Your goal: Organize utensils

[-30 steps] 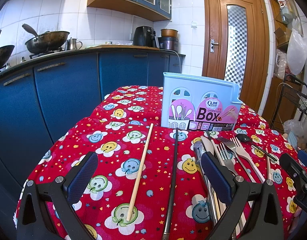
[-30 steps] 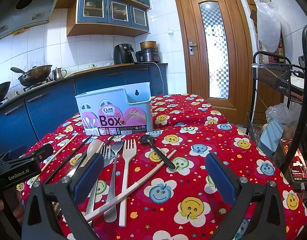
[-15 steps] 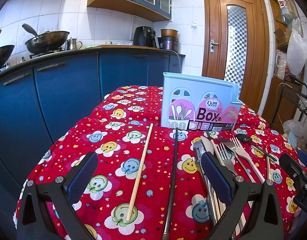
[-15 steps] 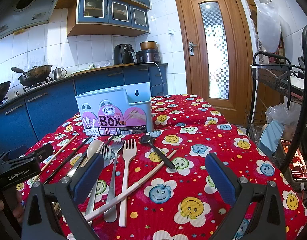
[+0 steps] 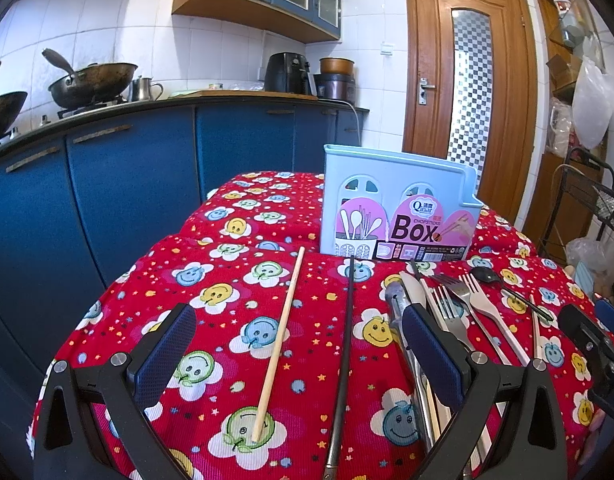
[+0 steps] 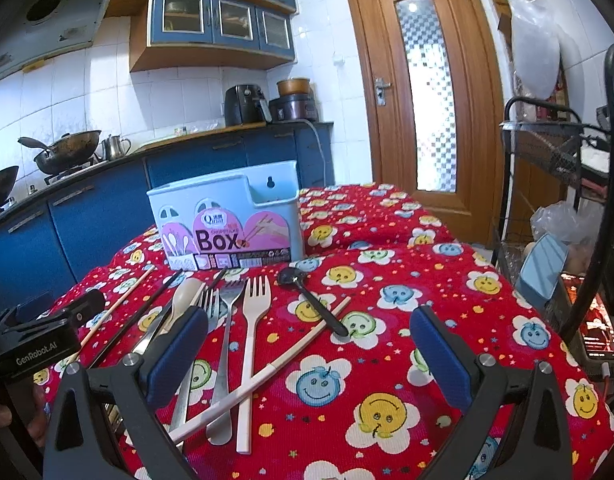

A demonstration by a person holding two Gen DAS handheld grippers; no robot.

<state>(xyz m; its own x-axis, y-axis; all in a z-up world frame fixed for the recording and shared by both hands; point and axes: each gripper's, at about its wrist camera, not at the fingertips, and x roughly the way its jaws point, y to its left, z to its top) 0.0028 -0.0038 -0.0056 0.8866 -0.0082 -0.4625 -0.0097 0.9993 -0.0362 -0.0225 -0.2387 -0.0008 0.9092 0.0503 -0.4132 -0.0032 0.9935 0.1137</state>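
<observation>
Tongs, left (image 5: 295, 354) and right (image 6: 307, 350), we hold spread wide, empty, so forks (image 6: 251, 320) fit between before boxing (image 6: 227, 216).

Home kitchen: wok (image 5: 92, 82), blue cabinets (image 5: 127, 200).

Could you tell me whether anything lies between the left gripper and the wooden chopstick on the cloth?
Nothing visible does. The left gripper is open and the wooden chopstick lies alone on the cloth between its fingers, with the black chopstick apart to its right. The box stands beyond its far end.
</observation>
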